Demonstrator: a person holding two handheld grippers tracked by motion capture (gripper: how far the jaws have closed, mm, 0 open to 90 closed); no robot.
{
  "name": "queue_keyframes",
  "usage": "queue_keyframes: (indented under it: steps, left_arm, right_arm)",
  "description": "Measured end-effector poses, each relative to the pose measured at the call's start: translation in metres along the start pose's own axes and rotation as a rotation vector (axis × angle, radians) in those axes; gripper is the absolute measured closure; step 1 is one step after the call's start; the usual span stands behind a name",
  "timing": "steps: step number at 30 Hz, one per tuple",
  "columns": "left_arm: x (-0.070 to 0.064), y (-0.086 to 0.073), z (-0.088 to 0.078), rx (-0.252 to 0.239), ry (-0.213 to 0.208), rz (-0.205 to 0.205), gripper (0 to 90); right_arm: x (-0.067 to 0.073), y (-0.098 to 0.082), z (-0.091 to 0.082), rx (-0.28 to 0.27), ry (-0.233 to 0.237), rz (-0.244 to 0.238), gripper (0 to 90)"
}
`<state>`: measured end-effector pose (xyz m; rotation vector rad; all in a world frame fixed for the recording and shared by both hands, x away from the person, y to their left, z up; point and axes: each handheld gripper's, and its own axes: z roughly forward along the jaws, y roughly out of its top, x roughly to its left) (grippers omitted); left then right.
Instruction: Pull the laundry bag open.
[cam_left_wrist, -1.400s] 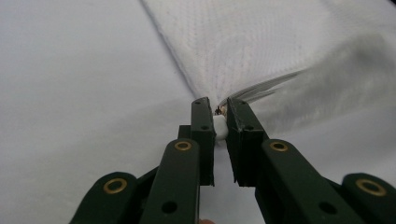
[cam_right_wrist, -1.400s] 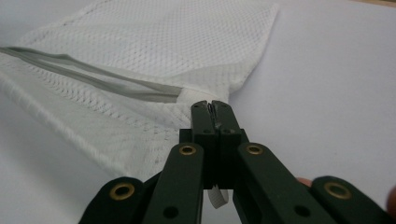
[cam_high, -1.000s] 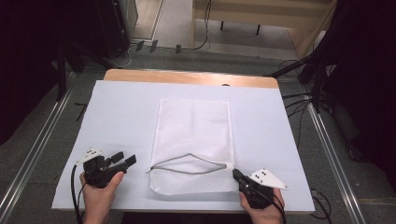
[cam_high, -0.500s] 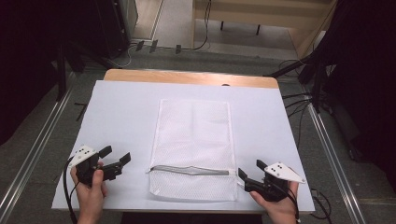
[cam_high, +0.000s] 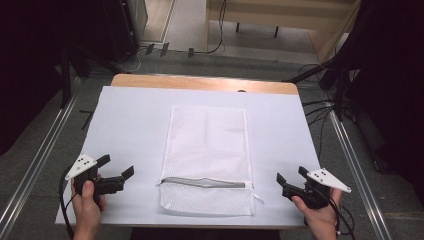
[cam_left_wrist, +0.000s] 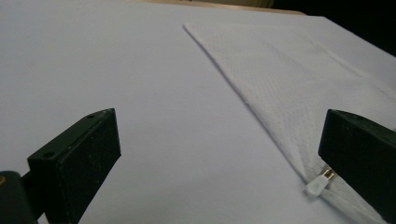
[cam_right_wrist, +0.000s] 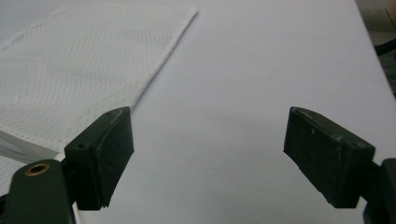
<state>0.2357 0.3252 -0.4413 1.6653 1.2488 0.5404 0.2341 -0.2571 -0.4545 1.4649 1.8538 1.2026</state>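
Currently we've got the white mesh laundry bag lying flat in the middle of the tabletop, long side running away from us, zipper across the near end. Zipper looks mostly shut but the line bows slightly near its middle, so we can't call it fully closed from the high view. Zipper pull sits at the bag's left edge, just beside one jaw in the left gripper view. Left hand-held gripper is off to the bag's left, jaws spread, holding nothing. Right hand-held gripper is off to the bag's right, jaws likewise apart and empty. Neither touches the bag. Our read: bag is laid out and released; any zipper work is left to do.
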Motion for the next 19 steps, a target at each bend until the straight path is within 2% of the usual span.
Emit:
queue_keyframes:
  steps: [2,4,5,7,8,9,12,16,19]
  left_arm:
    - [0.005,-0.001,-0.001,0.018,0.026,0.005,0.0]
    - [0.007,-0.001,-0.002,0.022,0.028,0.008,0.0]
    - [0.011,-0.002,-0.003,0.03,0.037,0.009,0.0]
    - [0.015,-0.002,-0.006,0.029,0.043,0.008,0.0]
    - [0.015,-0.002,-0.006,0.029,0.043,0.008,0.0]
    - [0.018,-0.003,-0.008,0.023,0.042,0.002,0.0]
    - [0.021,-0.003,-0.01,0.021,0.036,-0.007,0.0]
    - [0.021,-0.003,-0.008,0.033,0.037,0.004,0.0]
    - [0.02,-0.004,-0.006,0.044,0.052,0.012,0.0]
  right_arm:
    - [-0.012,-0.001,-0.002,-0.015,-0.019,-0.004,16.8]
    - [-0.015,-0.001,-0.003,-0.017,-0.029,-0.001,16.7]
    - [-0.024,-0.002,-0.004,-0.027,-0.05,0.008,16.6]
    - [-0.031,-0.003,-0.005,-0.028,-0.079,0.027,14.2]
    - [-0.031,-0.003,-0.005,-0.028,-0.079,0.027,14.2]
    - [-0.036,-0.004,-0.006,-0.032,-0.109,0.039,14.4]
    - [-0.039,-0.005,-0.007,-0.035,-0.105,0.035,14.3]
    - [-0.037,-0.006,-0.005,-0.027,-0.111,0.021,14.5]
    - [-0.038,-0.006,-0.004,-0.024,-0.105,0.025,14.6]
